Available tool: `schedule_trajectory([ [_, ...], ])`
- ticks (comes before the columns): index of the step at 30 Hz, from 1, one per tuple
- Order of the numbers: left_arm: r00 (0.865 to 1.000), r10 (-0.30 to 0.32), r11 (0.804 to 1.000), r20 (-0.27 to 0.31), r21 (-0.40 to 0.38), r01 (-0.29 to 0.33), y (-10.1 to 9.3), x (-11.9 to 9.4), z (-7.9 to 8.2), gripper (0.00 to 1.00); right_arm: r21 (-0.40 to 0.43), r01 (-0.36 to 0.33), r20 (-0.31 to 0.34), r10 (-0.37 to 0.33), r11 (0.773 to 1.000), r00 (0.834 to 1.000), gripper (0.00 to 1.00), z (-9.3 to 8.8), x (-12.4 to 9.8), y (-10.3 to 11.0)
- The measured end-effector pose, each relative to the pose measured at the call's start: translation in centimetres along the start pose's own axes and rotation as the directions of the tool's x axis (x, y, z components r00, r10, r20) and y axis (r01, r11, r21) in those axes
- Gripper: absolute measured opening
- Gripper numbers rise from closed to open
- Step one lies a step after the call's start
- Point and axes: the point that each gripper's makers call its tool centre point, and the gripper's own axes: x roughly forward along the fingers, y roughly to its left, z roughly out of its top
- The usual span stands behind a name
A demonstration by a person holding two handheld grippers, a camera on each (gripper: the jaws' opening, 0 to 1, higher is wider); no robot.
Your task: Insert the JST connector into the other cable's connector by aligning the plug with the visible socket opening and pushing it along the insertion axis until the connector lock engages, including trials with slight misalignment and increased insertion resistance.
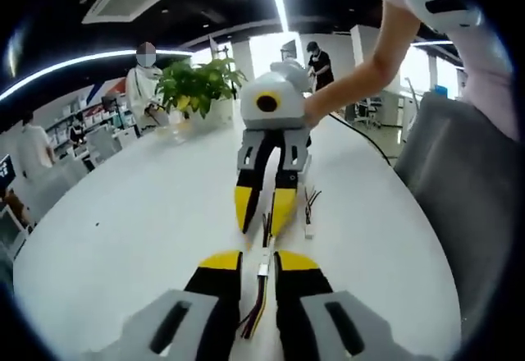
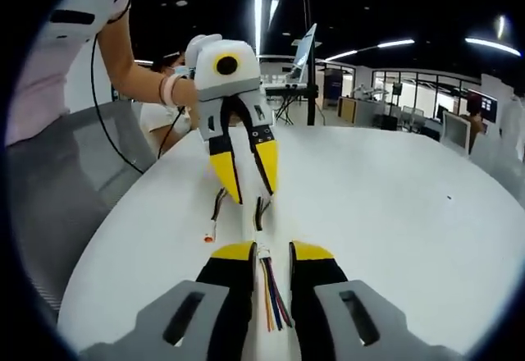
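Observation:
In the left gripper view my left gripper (image 1: 258, 264) is shut on a cable of coloured wires (image 1: 256, 316) with a small white connector (image 1: 262, 269) at its tips. Facing it, my right gripper (image 1: 263, 212) points down at the table with thin dark wires (image 1: 267, 226) between its yellow tips. In the right gripper view my right gripper (image 2: 272, 254) is shut on coloured wires (image 2: 274, 299) ending in a white connector (image 2: 264, 253). The left gripper (image 2: 248, 182) faces it, dark wires (image 2: 261, 210) hanging below its tips. I cannot tell whether the connectors are joined.
A spare cable (image 1: 309, 213) lies on the white round table (image 1: 148, 213), beside the grippers; it is the loose cable (image 2: 213, 213) in the right gripper view. A potted plant (image 1: 197, 86) stands at the far edge. A grey chair (image 1: 459, 189) is at the table's side. People stand beyond.

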Motion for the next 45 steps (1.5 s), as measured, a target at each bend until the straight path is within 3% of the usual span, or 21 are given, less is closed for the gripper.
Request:
schedule_trajectory([
  [5, 0.996, -0.088, 0.996, -0.023, 0.015, 0.088, -2.9, -0.1, -0.8, 0.09, -0.019, 0.009, 0.004, -0.009, 1.000, 1.000, 0.12, 0.7, -1.1, 0.9],
  [12, 0.993, -0.098, 0.995, -0.063, 0.025, 0.100, -4.8, 0.6, -2.8, 0.08, 0.000, -0.033, -0.044, 0.033, 0.999, 0.998, 0.13, -1.3, -1.5, 3.2],
  [23, 0.995, -0.101, 0.995, -0.022, 0.022, 0.101, -5.0, 0.9, -2.9, 0.04, 0.049, -0.025, -0.032, 0.026, 0.999, 0.999, 0.12, -2.0, -1.3, 4.1],
  [35, 0.991, -0.128, 0.991, -0.037, 0.024, 0.129, -5.1, 1.3, -4.2, 0.03, 0.054, -0.032, -0.055, 0.035, 0.998, 0.998, 0.12, -3.2, -1.1, 4.7],
  [45, 0.992, -0.123, 0.992, -0.039, 0.035, 0.125, -5.0, 1.6, -4.4, 0.02, 0.074, -0.012, -0.048, 0.016, 0.997, 0.999, 0.10, -3.3, -1.4, 4.6],
])
